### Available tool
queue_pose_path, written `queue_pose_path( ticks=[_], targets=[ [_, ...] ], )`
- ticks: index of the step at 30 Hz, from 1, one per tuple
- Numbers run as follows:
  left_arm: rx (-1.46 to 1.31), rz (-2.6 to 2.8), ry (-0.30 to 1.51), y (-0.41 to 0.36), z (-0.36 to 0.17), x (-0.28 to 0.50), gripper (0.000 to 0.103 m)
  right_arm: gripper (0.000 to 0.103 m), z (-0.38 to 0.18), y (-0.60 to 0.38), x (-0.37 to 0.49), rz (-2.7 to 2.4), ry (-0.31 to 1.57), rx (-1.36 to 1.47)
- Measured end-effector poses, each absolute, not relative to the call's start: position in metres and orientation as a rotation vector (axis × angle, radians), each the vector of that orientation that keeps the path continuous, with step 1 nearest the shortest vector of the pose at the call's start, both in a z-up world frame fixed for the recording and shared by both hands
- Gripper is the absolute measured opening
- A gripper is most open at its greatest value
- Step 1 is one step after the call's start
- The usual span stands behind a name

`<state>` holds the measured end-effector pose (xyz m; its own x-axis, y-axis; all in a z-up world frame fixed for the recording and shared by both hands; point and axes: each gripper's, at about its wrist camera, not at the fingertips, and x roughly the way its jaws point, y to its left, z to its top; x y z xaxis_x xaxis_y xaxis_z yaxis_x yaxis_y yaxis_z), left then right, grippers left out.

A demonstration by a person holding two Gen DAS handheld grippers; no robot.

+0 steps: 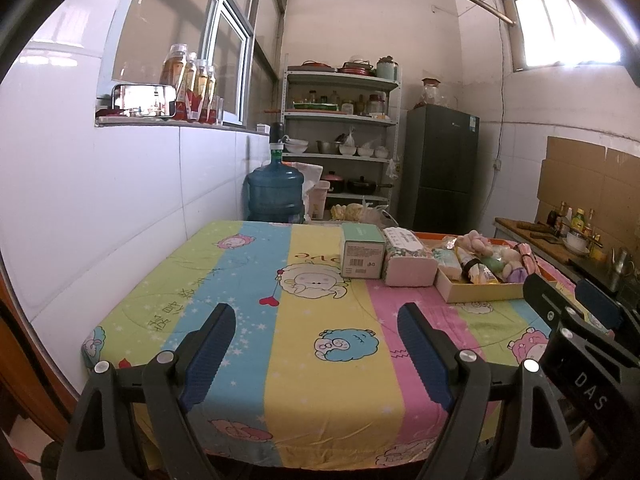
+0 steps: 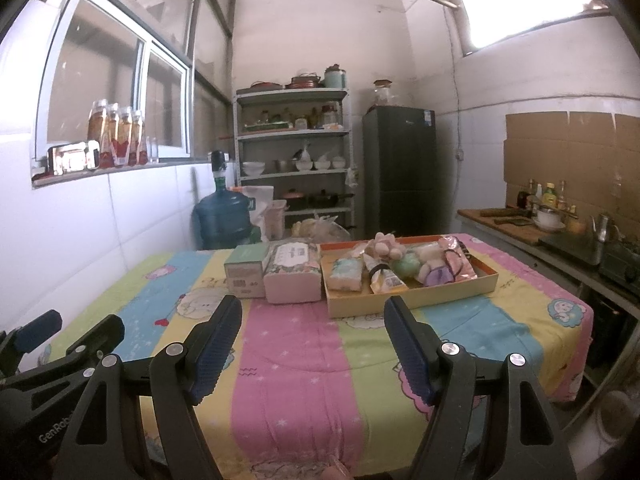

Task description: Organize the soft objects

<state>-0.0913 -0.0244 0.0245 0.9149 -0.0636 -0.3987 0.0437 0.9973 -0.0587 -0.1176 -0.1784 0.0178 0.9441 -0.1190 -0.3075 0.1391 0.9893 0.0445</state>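
Inventory, taking the shallow cardboard tray (image 2: 412, 300) as the landmark.

Surface (image 2: 288, 360): covered by a striped cartoon-sheep cloth and carrying every item below.

Tray: sitting toward the far right part of the surface, orange inner wall showing at its far edge.

Soft objects, all lying inside the tray:
- pale tissue packet (image 2: 345, 274), resting at the tray's left end;
- yellow snack pouch (image 2: 386, 280), leaning just beside the tissue packet;
- pink plush toy (image 2: 385, 247), lying against the tray's far wall;
- green round soft piece (image 2: 406, 266) and a small purple-and-cream plush (image 2: 434, 272), lying at the tray's middle, touching each other;
- pink wrapped bundle (image 2: 460, 258), lying at the tray's right end.

Outside the tray:
- floral tissue pack (image 2: 294, 276), standing just left of the tray;
- mint-green box (image 2: 246, 274), standing left of that pack, touching it.

Left tool (image 1: 316, 344): hovering over the cloth, nearer than the tray and to its left, jaws standing wide apart, grasping nothing.

Right tool (image 2: 314, 336): hovering just in front of the tray, jaws likewise released, nothing between them.
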Motion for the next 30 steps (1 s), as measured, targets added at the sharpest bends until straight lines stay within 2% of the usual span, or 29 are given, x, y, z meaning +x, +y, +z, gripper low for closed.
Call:
queue_pose_path(
  ticks=[30],
  targets=[
    [-0.047,-0.058,0.412,-0.0241,0.0211,-0.0908,0.083,0.075,0.0173,-0.1743,-0.1172,-0.13,0.309,0.063]
  ],
)
